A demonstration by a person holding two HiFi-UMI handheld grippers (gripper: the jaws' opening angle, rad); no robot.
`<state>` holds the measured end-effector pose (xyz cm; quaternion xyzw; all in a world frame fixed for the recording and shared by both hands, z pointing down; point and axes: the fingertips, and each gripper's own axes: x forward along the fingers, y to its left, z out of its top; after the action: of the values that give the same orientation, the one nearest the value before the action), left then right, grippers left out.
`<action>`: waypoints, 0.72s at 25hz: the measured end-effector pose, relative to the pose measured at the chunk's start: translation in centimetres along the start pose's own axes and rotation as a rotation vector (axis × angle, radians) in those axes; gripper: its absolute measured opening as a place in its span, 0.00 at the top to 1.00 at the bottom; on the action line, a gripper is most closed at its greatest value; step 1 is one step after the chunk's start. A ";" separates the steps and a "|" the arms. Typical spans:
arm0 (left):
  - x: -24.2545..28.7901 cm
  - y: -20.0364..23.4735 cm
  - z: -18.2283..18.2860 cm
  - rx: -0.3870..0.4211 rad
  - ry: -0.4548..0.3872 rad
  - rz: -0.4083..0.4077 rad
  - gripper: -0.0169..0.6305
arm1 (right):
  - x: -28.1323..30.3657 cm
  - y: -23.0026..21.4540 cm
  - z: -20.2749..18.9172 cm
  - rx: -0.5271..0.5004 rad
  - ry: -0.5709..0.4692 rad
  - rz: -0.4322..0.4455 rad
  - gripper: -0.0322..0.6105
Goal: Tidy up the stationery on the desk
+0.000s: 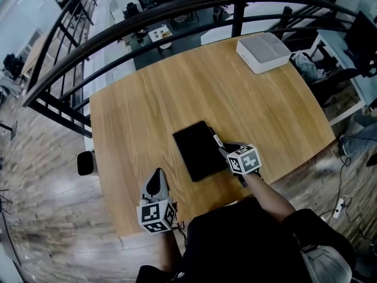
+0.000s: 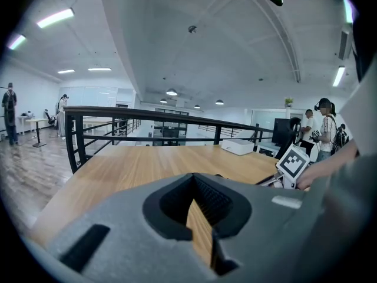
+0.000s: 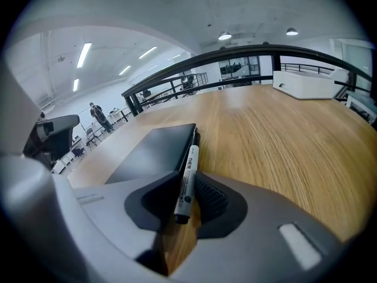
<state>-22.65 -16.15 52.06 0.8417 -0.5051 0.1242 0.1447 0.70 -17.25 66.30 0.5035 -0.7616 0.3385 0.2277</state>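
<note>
A black notebook (image 1: 197, 151) lies flat near the front of the wooden desk (image 1: 177, 81). A white marker pen (image 3: 188, 175) with a dark cap lies along the notebook's (image 3: 156, 149) right edge, seen as a thin stick (image 1: 217, 139) from the head view. My right gripper (image 3: 182, 202) sits low at the pen's near end. Its jaws stand slightly apart with the pen's tail between them, and a gap shows on the left side. My left gripper (image 1: 155, 184) hovers over the desk's front left, shut and empty (image 2: 197, 208).
A white box (image 1: 263, 52) sits at the desk's far right corner. A black curved railing (image 1: 177, 16) runs behind the desk's far edge. An office chair (image 1: 86, 163) stands off the left side. People stand far off at the right (image 2: 324, 122).
</note>
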 end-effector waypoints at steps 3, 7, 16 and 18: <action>-0.2 -0.1 0.0 -0.003 -0.004 0.005 0.98 | -0.1 0.3 -0.1 -0.016 -0.002 0.014 0.79; -0.1 -0.5 0.0 -0.011 0.001 0.016 0.98 | -0.2 0.4 0.0 -0.025 -0.009 0.033 0.78; 0.1 -1.3 0.8 -0.006 -0.005 0.043 0.98 | -1.1 0.5 0.7 -0.091 -0.028 0.055 0.75; 0.3 -1.7 0.9 -0.003 -0.006 0.045 0.98 | -1.5 0.5 1.1 -0.110 -0.048 0.060 0.75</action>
<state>-20.95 -15.94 51.10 0.8303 -0.5246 0.1239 0.1417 0.88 -17.01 64.35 0.4751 -0.7991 0.2906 0.2266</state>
